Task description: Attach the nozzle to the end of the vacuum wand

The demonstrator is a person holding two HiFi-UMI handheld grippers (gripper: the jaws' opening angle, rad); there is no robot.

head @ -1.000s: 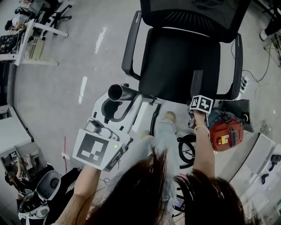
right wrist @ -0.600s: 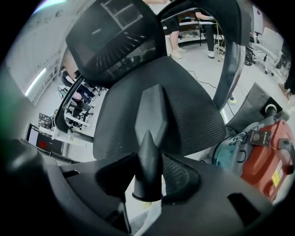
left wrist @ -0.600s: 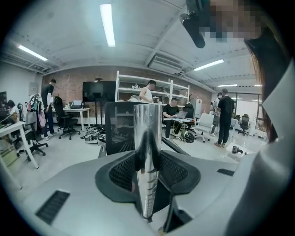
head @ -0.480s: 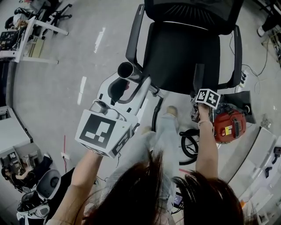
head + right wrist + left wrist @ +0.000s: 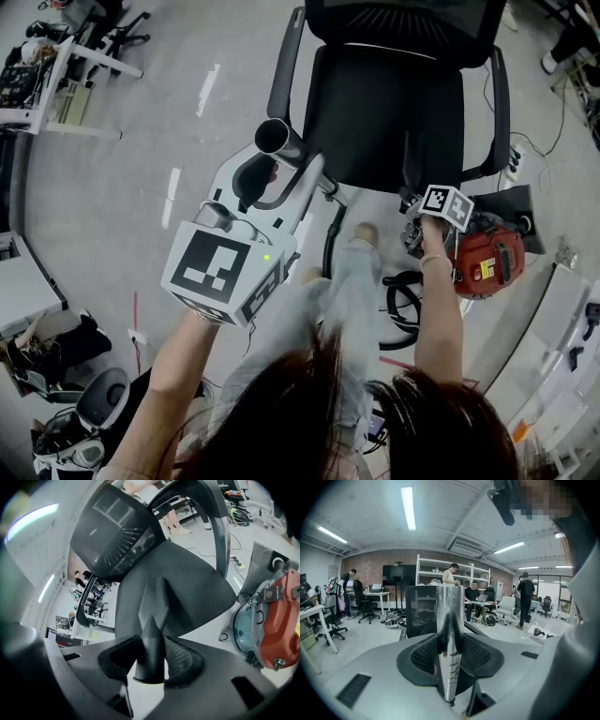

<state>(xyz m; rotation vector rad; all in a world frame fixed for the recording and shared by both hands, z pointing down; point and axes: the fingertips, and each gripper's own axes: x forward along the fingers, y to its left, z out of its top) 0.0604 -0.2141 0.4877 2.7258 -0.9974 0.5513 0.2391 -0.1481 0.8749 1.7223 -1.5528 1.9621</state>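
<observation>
In the head view, the left gripper (image 5: 267, 183) at centre left clamps the shiny vacuum wand (image 5: 281, 142), its open mouth beside the office chair (image 5: 389, 103) armrest, while at centre right the right gripper (image 5: 151, 658) pinches the dark tapered nozzle (image 5: 151, 639), well apart from the wand, near the red vacuum canister (image 5: 483, 267).

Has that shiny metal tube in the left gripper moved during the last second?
Yes. The vacuum wand has swung up and slightly right, so its open end is now closer to the armrest of the office chair.
</observation>
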